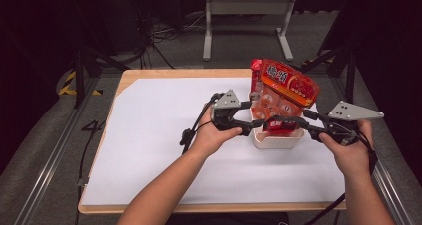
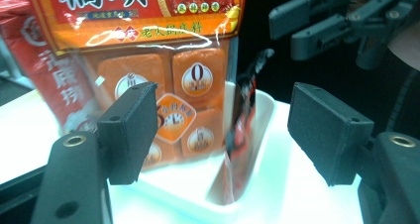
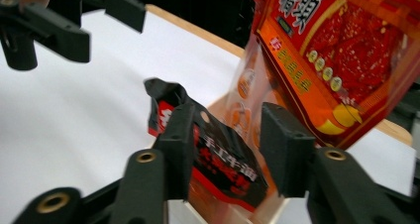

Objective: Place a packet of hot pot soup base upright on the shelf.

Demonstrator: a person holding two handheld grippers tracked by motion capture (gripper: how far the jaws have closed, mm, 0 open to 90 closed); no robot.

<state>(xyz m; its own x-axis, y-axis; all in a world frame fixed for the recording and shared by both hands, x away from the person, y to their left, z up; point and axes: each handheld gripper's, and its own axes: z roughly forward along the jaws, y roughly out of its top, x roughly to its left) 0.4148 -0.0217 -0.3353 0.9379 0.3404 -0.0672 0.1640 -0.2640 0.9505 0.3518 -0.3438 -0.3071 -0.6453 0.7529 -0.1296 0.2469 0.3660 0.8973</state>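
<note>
A white tray (image 1: 276, 144) stands on the paper-covered table right of centre. A large orange-red snack bag (image 1: 284, 88) stands upright in it, leaning back. In front of the bag, a small black-and-red packet (image 1: 280, 123) rests in the tray. My left gripper (image 1: 253, 114) reaches the tray from the left. In the left gripper view, my left gripper (image 2: 230, 130) stands open, its jaws wide apart, with the bag (image 2: 163, 85) and the packet's edge (image 2: 242, 120) beyond them. My right gripper (image 3: 228, 140) is open, the packet (image 3: 213, 154) lying loosely between its jaws.
White paper (image 1: 159, 135) covers the wooden tabletop, with free room to the left and front. A grey metal stand (image 1: 246, 21) sits on the floor behind the table. Cables (image 1: 191, 133) trail from the grippers. Metal rails run along both sides.
</note>
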